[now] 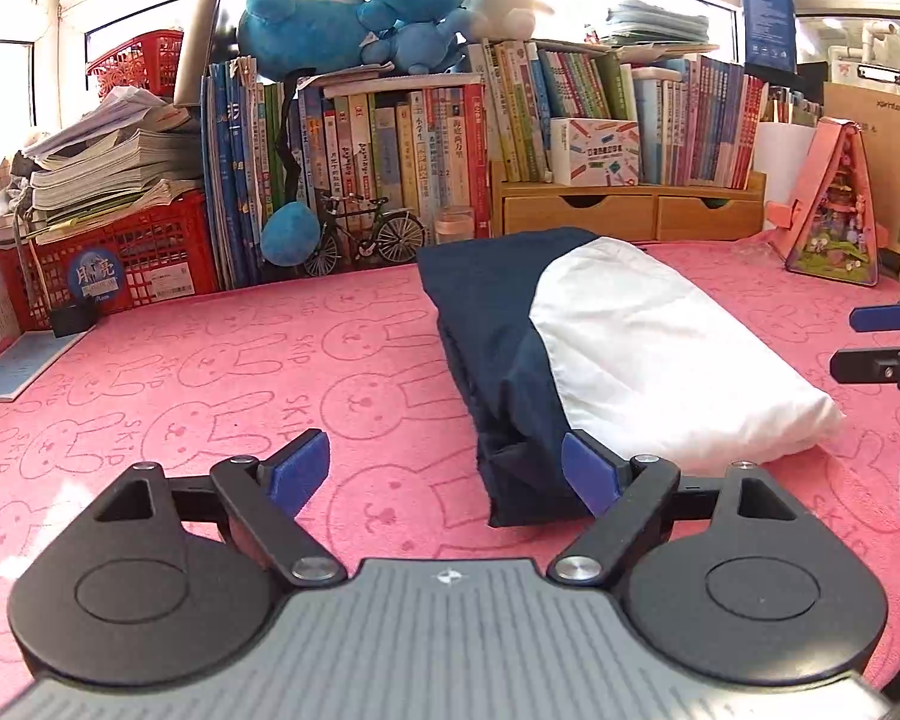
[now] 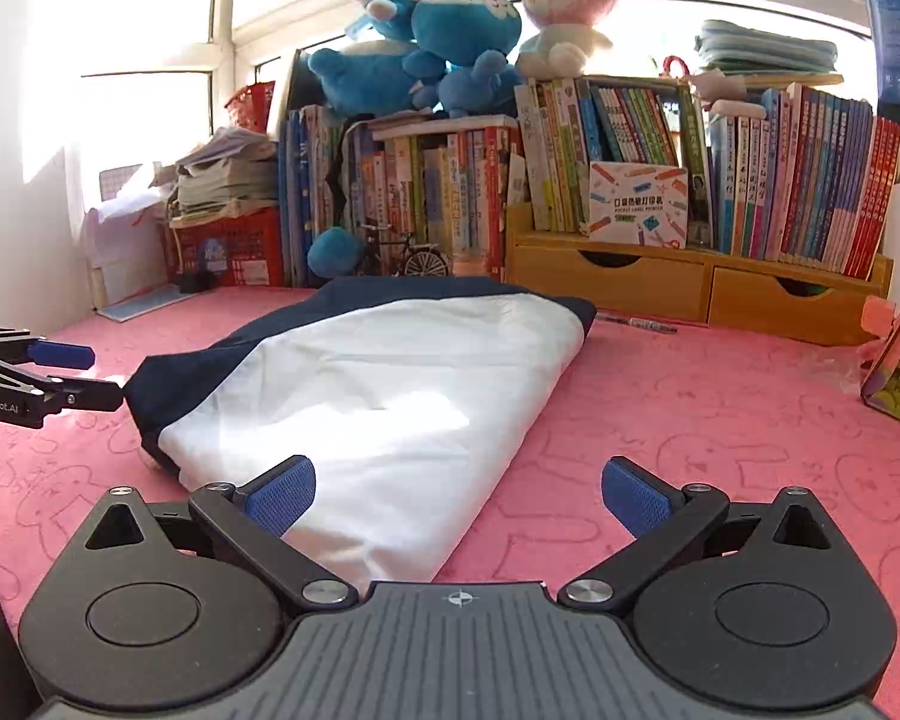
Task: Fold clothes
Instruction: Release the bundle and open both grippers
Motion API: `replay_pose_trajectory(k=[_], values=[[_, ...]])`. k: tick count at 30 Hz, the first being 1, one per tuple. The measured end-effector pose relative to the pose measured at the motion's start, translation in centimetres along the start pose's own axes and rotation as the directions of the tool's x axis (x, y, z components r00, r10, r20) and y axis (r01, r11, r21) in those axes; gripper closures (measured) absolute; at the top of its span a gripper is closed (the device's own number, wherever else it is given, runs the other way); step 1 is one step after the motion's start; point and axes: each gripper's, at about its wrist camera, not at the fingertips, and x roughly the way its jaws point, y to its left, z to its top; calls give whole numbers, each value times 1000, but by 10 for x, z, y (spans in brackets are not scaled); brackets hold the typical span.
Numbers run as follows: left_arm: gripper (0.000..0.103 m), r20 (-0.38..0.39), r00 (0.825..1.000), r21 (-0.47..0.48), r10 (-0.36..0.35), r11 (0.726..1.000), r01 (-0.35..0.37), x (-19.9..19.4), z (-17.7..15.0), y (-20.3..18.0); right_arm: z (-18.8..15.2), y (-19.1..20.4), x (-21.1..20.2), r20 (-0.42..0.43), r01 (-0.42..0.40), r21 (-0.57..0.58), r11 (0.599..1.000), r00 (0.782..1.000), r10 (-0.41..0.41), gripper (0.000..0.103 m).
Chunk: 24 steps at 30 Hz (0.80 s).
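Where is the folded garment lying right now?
The folded navy-and-white garment lies on the pink rabbit-print mat, between both open grippers, before the wooden drawer organizer.

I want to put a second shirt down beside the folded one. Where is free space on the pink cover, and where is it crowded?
Left of the folded garment, the pink cover is bare up to the red crate and the model bicycle. Right of it, a bare patch reaches the wooden drawers. The back edge is crowded with books, and both open tools flank the near end.
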Motion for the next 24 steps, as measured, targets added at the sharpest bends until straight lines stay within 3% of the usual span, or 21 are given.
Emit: replay_pose_trajectory(k=[6, 10, 12, 18, 24], values=[[10, -3, 999, 94, 45, 995, -45, 6, -8, -25, -17, 24, 15, -158, 8, 57, 998, 987, 1, 0], [7, -128, 991, 50, 39, 998, -33, 27, -19, -23, -20, 27, 22, -193, 27, 92, 995, 981, -9, 0], [0, -169, 984, 27, 52, 999, -48, 35, -25, -21, -21, 29, 26, -202, 43, 84, 996, 979, -25, 0], [0, -169, 986, -97, 12, 995, -28, 34, -34, -8, -27, 47, 32, -197, 79, -39, 996, 977, -85, 0], [0, -164, 986, -89, 12, 996, -27, 34, -35, -9, -22, 26, 1, -272, 56, -32, 998, 960, -62, 0]])
